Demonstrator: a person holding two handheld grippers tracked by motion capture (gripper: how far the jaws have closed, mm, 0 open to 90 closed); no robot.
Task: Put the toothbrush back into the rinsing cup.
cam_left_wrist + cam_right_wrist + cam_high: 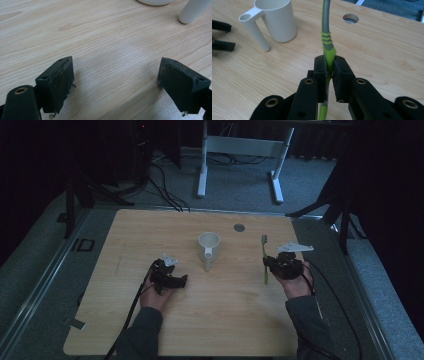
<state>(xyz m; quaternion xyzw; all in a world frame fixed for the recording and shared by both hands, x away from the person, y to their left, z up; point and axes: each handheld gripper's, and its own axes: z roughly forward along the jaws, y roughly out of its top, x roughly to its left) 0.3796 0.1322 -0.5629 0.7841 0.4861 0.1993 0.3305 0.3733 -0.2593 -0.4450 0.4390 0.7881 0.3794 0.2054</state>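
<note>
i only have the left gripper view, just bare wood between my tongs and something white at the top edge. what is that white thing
Observer: A white cup with a long handle, standing upright mid-table, seen from the high view.
Operator: where's the other hand
Observer: Across the cup, the right tongs are shut on a green toothbrush.
Operator: which way does the brush point
Observer: In the high view its bristle end points away from the person, handle toward them.
Operator: are my tongs open
Observer: Yes, the left tongs stand wide apart, facing the cup.
</note>
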